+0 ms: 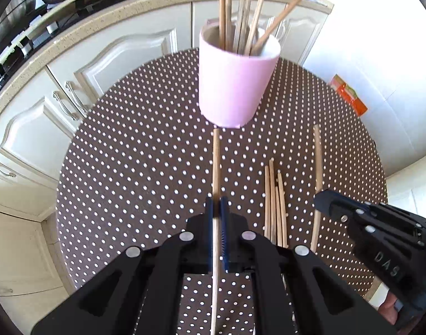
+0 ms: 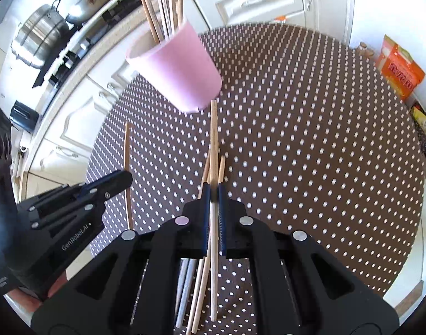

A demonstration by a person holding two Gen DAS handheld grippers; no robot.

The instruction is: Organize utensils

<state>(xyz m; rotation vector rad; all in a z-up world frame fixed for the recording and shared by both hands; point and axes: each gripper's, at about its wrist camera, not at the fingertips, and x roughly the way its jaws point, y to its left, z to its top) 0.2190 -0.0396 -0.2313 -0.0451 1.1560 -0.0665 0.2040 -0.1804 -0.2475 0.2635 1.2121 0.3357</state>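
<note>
A pink cup [image 1: 235,81] stands on the polka-dot table [image 1: 129,153] and holds several wooden chopsticks [image 1: 242,8]. My left gripper [image 1: 219,203] is shut on one wooden chopstick [image 1: 216,162] that points toward the cup's base. My right gripper [image 2: 213,191] is shut on another chopstick [image 2: 213,134], also aimed at the cup [image 2: 179,69]. Several loose chopsticks [image 1: 274,203] lie on the table between the grippers. The right gripper also shows in the left view [image 1: 324,198], around a curved-looking chopstick [image 1: 319,167].
White kitchen cabinets [image 1: 73,78] and a counter with a stove and pots [image 2: 42,33] run behind the table. An orange packet [image 2: 399,67] lies at the table's far right edge. Grey metal utensils [image 2: 185,287] lie under my right gripper.
</note>
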